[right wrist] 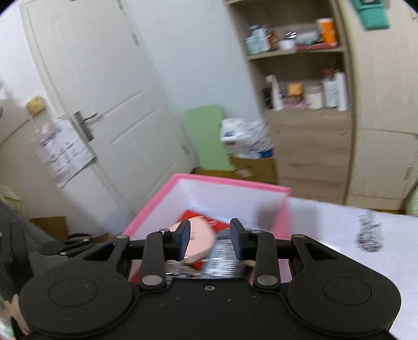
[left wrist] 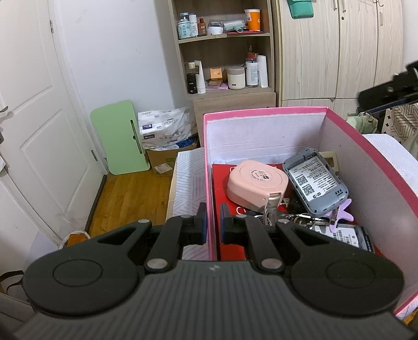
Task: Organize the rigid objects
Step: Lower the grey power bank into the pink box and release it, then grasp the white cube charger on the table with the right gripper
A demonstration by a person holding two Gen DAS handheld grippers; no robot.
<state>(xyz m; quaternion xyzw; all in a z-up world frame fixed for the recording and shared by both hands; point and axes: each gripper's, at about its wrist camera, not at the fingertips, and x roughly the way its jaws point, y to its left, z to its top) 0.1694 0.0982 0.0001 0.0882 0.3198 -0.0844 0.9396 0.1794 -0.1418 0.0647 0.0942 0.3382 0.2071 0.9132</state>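
Left tongs (left wrist: 213, 218) straddle the near-left wall of the pink box (left wrist: 263, 111), one finger outside, one inside, clamped on that thin wall with only a narrow slit between the blue pads. Just ahead and to their right, inside the box, lies a pink rounded case (left wrist: 254, 184) with a circular printed mark on its lid, the lettering too small to read. Right of that, a grey device (left wrist: 314, 180) lies tilted, its white label carrying two QR codes and lines of fine print that cannot be made out. Nearer the tongs sits a bunch of keys (left wrist: 290, 217), a purple star-shaped piece (left wrist: 341, 213) touching it, and a hard drive (left wrist: 347, 236) with a white barcode label. All of it rests on a red flat item (left wrist: 222, 183) lining the box floor. Over to the right tongs (right wrist: 210, 238): released, fingers well apart with nothing between them, hovering above the box (right wrist: 224, 183), the case (right wrist: 199, 238) and the blurred grey device (right wrist: 222, 257) showing through the gap. Off to their right, a dark patterned object (right wrist: 369, 236) lies on the white desk (right wrist: 326, 225), too smeared to identify. Far ahead, the shelf (left wrist: 224, 36) holds bottles and an orange cup (left wrist: 253, 18).
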